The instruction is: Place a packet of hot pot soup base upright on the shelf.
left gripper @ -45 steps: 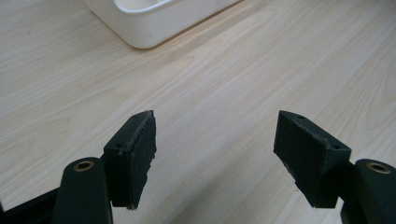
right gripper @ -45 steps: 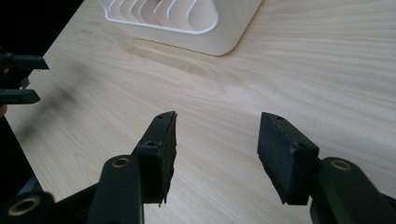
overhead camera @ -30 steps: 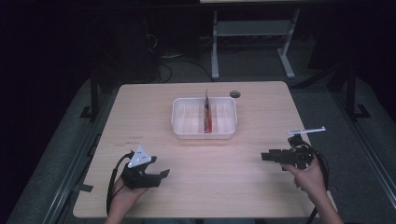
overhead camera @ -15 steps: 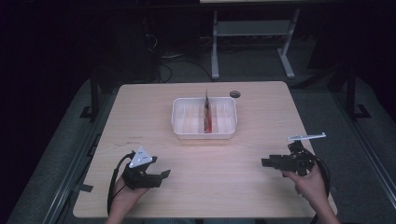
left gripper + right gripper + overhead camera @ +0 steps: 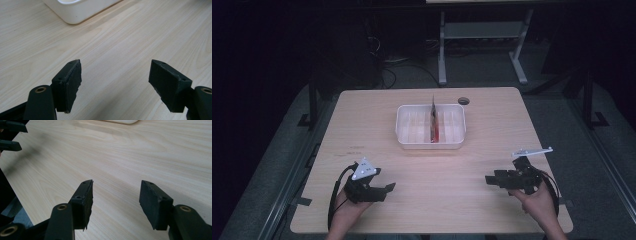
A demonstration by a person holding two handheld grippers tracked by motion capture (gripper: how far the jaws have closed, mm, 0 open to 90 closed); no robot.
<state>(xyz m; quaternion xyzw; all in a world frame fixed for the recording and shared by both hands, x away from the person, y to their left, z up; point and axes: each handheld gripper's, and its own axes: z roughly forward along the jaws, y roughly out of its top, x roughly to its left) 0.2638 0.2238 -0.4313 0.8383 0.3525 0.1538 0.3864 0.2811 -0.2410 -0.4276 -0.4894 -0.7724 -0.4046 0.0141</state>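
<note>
A white divided bin (image 5: 407, 131) stands at the middle of the wooden table (image 5: 492, 125), with a thin red and dark item (image 5: 435, 124) upright in it. My left gripper (image 5: 388, 188) rests low at the front left, jaws open and empty, pointing right. My right gripper (image 5: 488, 180) sits at the front right, pointing left, jaws open with nothing between them. In the left gripper view the gripper (image 5: 115, 80) stands over bare wood and the bin's corner (image 5: 75, 11) shows at the top. In the right gripper view my right gripper (image 5: 116, 200) faces the left gripper (image 5: 11, 135), far off.
A small dark round hole (image 5: 463, 101) marks the table behind the bin. A metal stand (image 5: 482, 35) is on the floor beyond the far edge. Table edges lie close to both hands at the front.
The right gripper has moved a little nearer the front edge and lower. The left gripper has stayed put.
</note>
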